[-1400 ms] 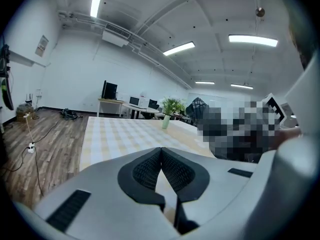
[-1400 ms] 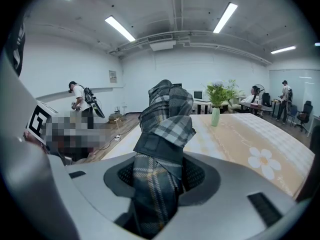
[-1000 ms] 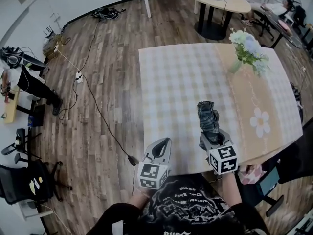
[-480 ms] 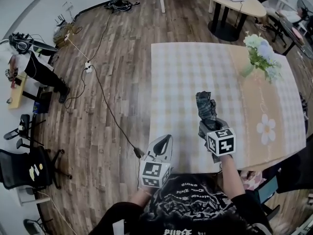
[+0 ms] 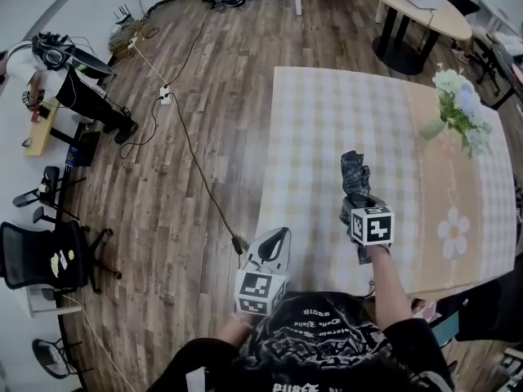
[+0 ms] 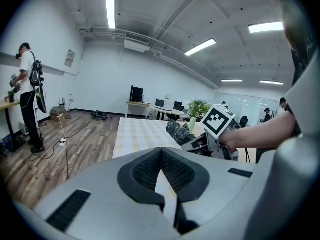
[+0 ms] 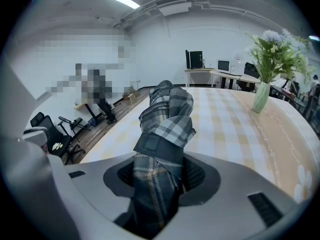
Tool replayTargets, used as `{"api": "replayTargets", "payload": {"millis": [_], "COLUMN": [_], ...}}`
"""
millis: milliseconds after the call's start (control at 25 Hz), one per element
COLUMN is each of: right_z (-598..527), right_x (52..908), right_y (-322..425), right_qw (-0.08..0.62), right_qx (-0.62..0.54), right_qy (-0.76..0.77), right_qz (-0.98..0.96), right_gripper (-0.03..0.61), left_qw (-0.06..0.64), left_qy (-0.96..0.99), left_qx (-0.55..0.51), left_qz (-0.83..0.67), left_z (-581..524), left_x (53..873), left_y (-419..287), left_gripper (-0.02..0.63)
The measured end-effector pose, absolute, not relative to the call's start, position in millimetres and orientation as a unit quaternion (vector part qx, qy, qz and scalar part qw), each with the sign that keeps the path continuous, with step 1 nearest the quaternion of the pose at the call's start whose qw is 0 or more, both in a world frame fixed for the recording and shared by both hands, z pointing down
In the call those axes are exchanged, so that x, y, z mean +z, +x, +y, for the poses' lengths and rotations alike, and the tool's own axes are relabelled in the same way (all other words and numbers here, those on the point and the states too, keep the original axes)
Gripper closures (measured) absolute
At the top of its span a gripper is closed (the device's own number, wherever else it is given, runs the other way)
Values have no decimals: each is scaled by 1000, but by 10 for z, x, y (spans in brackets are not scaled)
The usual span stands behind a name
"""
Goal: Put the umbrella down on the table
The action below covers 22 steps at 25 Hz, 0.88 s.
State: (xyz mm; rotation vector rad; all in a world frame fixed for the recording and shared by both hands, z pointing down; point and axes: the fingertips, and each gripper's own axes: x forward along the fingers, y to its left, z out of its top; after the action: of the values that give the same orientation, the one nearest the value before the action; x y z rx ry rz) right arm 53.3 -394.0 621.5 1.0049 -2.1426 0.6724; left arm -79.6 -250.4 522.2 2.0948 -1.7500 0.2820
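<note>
jaws of right gripper (image 7: 161,176) clamp the umbrella (image 7: 167,114), its length pointing away over table (image 7: 225,119); left gripper (image 6: 161,154) closed, empty.

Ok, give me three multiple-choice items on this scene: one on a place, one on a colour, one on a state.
1. The vase of flowers stands: A) on the wooden floor; B) on the table, towards its far right; C) on a chair.
2. The umbrella is: A) plain red; B) dark plaid; C) yellow.
3. The left tongs are: A) shut and empty; B) shut on the umbrella; C) wide open.

Answers:
1. B: the head view shows it standing on the tabletop.
2. B: the right gripper view shows dark grey-blue checks.
3. A: the left gripper view shows them meeting with nothing between. The right tongs hold the umbrella.
</note>
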Motion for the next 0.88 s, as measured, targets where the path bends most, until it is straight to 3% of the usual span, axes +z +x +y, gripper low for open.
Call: {"api": "replayTargets", "payload": {"millis": [880], "right_z": [-4443], "right_x": [6651], "right_y": [365], "right_qw": [382], "right_qx": [280], "right_qy": [367], "right_qz": [-800], "right_gripper": [376], "left_qw": [217], "left_qy": [737], "left_qx": [126], "left_qz": [-628], "left_z": [-2775], "left_x": [5355], "left_y": [-969], "left_gripper": [595]}}
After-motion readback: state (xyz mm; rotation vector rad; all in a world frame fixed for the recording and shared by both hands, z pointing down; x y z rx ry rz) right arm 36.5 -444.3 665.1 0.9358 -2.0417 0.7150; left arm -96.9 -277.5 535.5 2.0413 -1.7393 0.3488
